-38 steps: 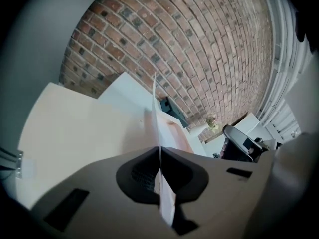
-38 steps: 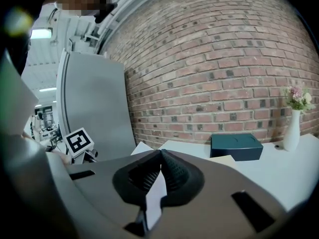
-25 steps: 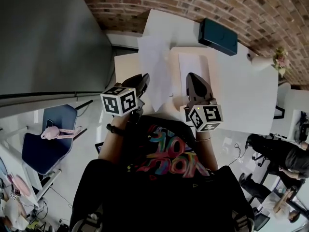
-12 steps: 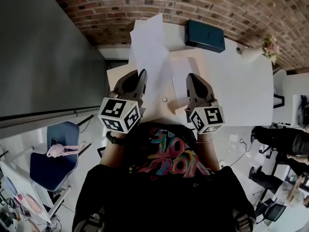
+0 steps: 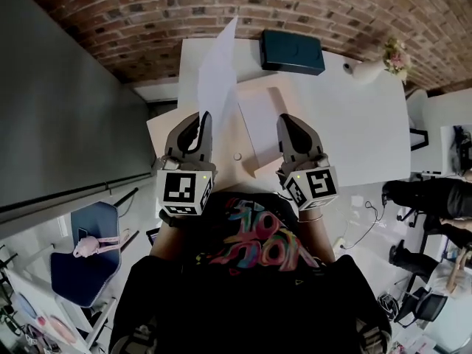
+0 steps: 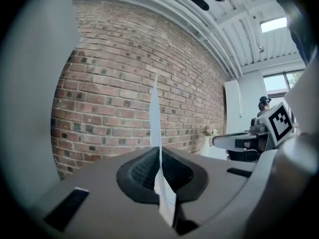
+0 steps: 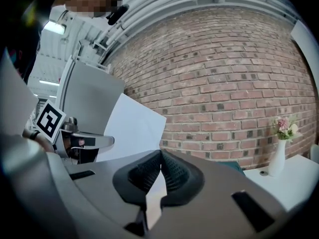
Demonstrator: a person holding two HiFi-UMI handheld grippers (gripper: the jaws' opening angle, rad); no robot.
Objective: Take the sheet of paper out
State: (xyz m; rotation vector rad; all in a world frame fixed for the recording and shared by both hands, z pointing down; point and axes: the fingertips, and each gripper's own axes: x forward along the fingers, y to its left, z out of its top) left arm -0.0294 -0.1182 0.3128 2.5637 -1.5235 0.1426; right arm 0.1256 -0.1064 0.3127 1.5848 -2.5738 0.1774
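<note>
My left tool clamps the sheet of paper upright above the white counter, and my right tool beside it has its jaws closed together.

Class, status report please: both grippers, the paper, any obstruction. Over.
Left gripper jaws shut on white paper sheet, held up edge-on. Right gripper jaws shut on pale flat envelope. Nothing in the way.

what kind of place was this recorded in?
Probably an office or lab workspace: brick wall, white table with a vase of flowers, a blue chair beside it, and other people seated at the right.
</note>
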